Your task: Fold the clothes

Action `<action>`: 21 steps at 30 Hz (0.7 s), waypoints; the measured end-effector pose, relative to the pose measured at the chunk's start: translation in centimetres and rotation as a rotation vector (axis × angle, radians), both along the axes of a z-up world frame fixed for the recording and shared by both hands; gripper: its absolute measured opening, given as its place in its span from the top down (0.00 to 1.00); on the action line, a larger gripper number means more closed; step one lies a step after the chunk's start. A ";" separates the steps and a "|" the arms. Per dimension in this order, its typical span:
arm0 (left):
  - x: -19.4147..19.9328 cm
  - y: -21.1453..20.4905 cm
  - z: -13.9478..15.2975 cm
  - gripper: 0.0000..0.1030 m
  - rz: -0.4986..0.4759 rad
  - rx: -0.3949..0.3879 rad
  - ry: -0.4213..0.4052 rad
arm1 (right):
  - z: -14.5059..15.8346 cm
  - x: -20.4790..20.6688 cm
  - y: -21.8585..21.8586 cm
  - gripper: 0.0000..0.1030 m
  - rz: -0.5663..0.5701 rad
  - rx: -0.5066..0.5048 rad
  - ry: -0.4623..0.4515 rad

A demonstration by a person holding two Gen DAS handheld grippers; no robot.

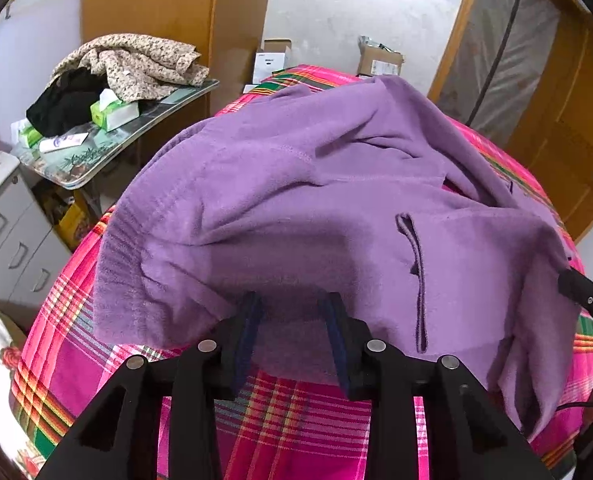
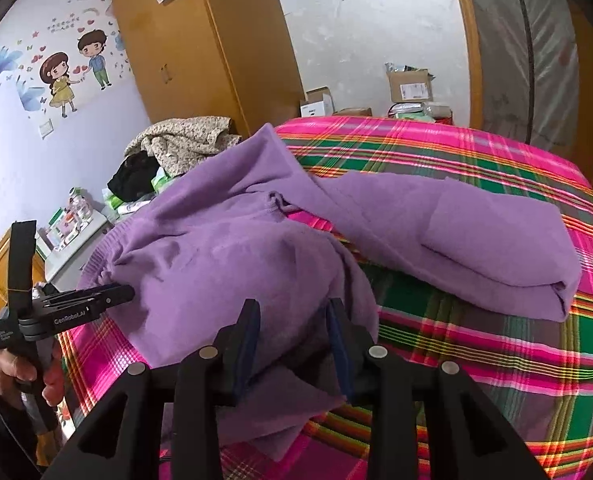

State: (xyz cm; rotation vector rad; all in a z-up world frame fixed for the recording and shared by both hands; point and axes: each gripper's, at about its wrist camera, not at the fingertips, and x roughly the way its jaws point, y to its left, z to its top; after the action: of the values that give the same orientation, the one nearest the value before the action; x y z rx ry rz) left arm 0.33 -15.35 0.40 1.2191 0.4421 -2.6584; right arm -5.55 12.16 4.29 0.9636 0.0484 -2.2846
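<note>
Purple fleece garment [image 1: 296, 208] sits on the bed [image 1: 288, 420] with the pink-green plaid cover, near end lifted and bunched, far part trailing away. Left tongs [image 1: 294, 316] have their fingers set apart with a band of purple fabric between them at the near hem; fabric drapes over and behind the pads, so whether they clamp it or just sit around it cannot be told from the left wrist view. The right wrist view shows the left tongs from the side at the ribbed edge of the garment, fingers looking close together with the tips against or in the cloth, a hand [image 2: 24, 376] on the handle, so probably pinching the hem. Right tongs [image 2: 294, 324] also show a gap between the pads with a fold of the purple cloth lying in and under it; a grip is likely but not certain. Both tongs are placed at the near edge, left and right of each other, likely so the edge can be raised and carried as one line for a fold. A long purple part [image 2: 476, 240] lies flat to the far right on the bed, end doubled over, so the garment looks partly laid out or partly folded; cannot tell which. Slit pocket [image 1: 416, 276] faces up. Table [image 1: 108, 148] at far left carries a floral cloth pile [image 1: 136, 64], black cloth, and tissue packs; not part of the fold at this moment.
</note>
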 end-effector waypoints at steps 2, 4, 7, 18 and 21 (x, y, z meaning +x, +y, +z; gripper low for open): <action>0.6 -0.6 0.4 0.66 0.014 0.017 0.021 | 0.2 0.3 0.3 0.66 0.008 -0.004 0.012; 1.4 -1.5 0.8 0.66 0.043 0.020 0.045 | 0.3 0.6 0.4 0.66 0.018 -0.013 0.018; 2.7 -2.8 1.5 0.66 0.100 0.011 0.076 | 0.4 0.9 0.4 0.66 0.037 -0.023 0.021; 4.2 -7.4 0.7 0.57 0.231 0.022 0.075 | -0.2 1.2 2.1 0.66 0.000 -0.045 -0.022; 4.0 -8.0 0.2 0.57 0.238 0.055 0.074 | -0.9 1.5 3.5 0.64 -0.028 -0.055 -0.054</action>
State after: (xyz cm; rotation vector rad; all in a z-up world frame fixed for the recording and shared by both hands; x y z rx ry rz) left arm 4.37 -23.31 0.58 1.0141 0.6336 -2.5080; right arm -4.04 15.67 3.42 1.0025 -0.0504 -2.2728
